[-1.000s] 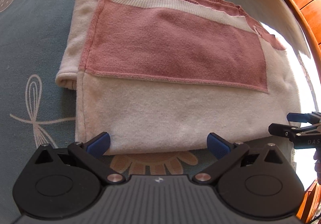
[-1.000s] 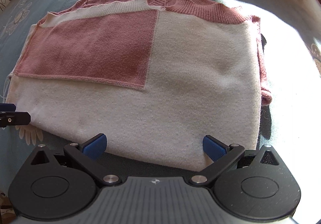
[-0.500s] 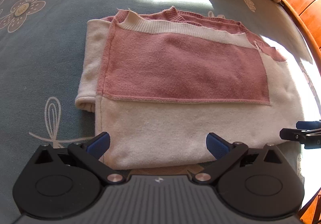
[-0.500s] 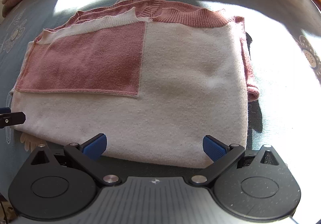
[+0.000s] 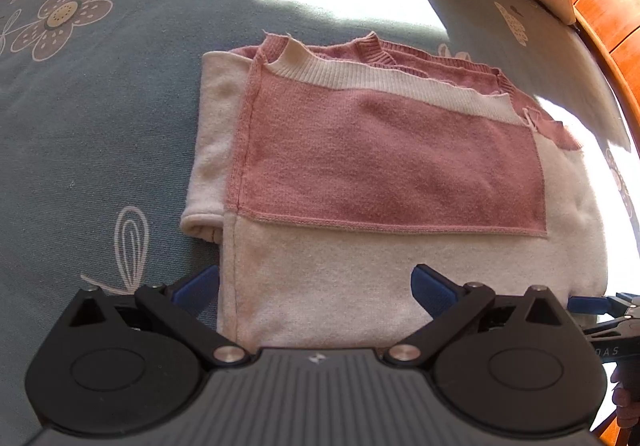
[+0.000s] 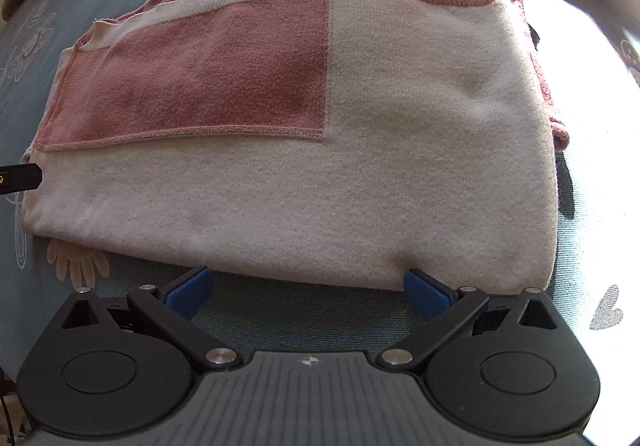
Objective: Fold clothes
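Left gripper (image 5: 314, 286): we hold it spread wide, empty, at the sweater's near left corner.
Right gripper (image 6: 306, 288): gaping, grasping nothing, right pad touching the hem.
Sweater (image 6: 360, 174): folded pink-and-cream, lying on the blue floral bedspread (image 5: 100, 126); lower layers hidden.

Black tool (image 5: 316, 286), blue pads (image 5: 430, 284), silver screws.

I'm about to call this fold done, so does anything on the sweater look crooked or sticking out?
Mostly tidy. On the sweater, a cream sleeve roll pokes out past the left edge, and pink fabric peeks from under the right side. Both grippers are open, clear of the cloth.
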Demonstrator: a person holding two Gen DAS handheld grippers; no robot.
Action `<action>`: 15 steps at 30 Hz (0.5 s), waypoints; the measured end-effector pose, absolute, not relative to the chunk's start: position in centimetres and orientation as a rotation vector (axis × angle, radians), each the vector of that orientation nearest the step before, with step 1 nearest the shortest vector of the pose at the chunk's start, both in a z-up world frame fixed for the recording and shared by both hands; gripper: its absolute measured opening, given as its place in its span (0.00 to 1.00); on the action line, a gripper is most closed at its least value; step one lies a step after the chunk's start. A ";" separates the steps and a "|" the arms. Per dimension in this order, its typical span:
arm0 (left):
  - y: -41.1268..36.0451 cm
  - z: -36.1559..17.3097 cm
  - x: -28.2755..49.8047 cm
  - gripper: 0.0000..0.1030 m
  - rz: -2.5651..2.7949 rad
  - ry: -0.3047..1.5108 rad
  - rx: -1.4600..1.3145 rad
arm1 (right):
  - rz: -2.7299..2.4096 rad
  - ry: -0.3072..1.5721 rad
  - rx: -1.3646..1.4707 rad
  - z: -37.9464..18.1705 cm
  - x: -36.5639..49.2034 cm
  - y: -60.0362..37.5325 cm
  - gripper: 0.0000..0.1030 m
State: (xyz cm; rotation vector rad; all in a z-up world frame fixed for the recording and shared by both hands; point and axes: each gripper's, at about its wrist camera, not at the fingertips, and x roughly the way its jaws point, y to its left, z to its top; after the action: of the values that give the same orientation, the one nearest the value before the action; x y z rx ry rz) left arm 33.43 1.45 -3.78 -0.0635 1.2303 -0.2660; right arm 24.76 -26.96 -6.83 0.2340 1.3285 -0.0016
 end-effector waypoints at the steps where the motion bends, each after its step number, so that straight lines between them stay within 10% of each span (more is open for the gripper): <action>1: 1.6 -3.6 33.7 0.98 -0.262 1.222 -0.060 | 0.006 1.315 0.250 -6.6 24.6 -27.0 1.00; 10: 4.1 -2.5 36.9 0.97 -0.229 1.134 -0.094 | 0.036 1.289 0.306 -5.6 24.9 -26.8 1.00; 15: 6.9 -3.9 39.4 0.72 -0.197 1.155 -0.172 | 0.058 1.290 0.296 -5.3 25.4 -26.4 1.00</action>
State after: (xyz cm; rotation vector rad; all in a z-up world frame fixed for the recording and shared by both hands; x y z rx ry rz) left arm 39.43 6.92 -3.86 -0.1723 1.1550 -0.1971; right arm 25.36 -26.42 -5.26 0.2956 1.2899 0.0578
